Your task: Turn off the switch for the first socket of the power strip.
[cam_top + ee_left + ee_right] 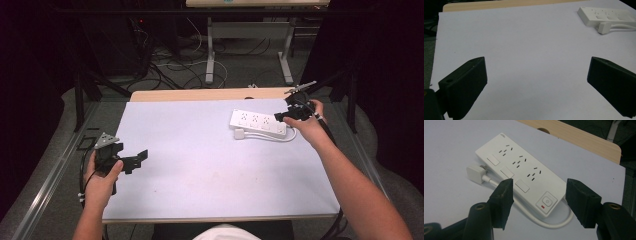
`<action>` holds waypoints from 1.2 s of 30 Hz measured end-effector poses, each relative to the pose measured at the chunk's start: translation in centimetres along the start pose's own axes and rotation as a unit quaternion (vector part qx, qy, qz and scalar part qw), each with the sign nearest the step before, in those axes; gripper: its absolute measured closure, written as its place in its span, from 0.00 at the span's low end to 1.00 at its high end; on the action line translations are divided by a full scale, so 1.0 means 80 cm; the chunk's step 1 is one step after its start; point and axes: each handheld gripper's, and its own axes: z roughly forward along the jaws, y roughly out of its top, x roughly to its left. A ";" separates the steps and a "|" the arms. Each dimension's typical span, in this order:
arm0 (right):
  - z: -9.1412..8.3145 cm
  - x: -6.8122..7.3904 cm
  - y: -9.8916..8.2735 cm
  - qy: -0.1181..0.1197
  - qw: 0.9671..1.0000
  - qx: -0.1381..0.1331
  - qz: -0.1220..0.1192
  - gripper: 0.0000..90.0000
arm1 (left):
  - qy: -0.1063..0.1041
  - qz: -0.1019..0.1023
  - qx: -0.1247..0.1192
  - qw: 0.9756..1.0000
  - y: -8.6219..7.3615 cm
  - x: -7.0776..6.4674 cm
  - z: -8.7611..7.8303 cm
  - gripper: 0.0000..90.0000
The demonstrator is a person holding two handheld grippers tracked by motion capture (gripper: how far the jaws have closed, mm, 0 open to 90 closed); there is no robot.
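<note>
On the white table (200, 165), the right gripper (537, 202) straddles the power strip (524, 173), jaws spread; closing off-centre could skid it. The left gripper (536, 82) is spread and empty.

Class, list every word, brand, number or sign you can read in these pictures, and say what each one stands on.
Small dark mark at the far corner of the white plastic power strip: too small and blurred to read.
Power symbol, a circle with a stroke, on the strip's square grey-white button; no lettering beside it.
Small red mark below that button: no text.
No other readable text.
</note>
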 end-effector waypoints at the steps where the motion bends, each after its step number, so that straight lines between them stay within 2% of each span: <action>1: 0.002 0.001 0.001 0.001 1.000 0.002 0.000 0.45 | 0.000 0.000 0.000 1.000 0.000 0.000 0.000 0.03; 6: 0.014 0.005 0.005 0.003 1.000 0.007 0.004 0.49 | 0.001 0.000 0.000 1.000 0.000 0.000 -0.001 0.03; 7: 0.018 0.005 0.005 0.004 1.000 0.007 0.004 0.53 | 0.000 0.001 -0.001 1.000 0.000 0.001 -0.001 0.03; 13: 0.029 0.006 0.007 0.011 1.000 0.010 0.015 0.63 | 0.000 0.000 -0.001 1.000 0.000 0.001 -0.001 0.03; 24: 0.046 0.009 0.008 0.023 0.999 0.025 0.020 0.76 | 0.001 0.001 0.000 1.000 0.000 0.001 -0.001 0.03; 36: 0.065 0.010 0.008 0.024 0.999 0.040 0.015 0.92 | 0.001 0.003 0.002 1.000 0.000 0.002 -0.002 0.03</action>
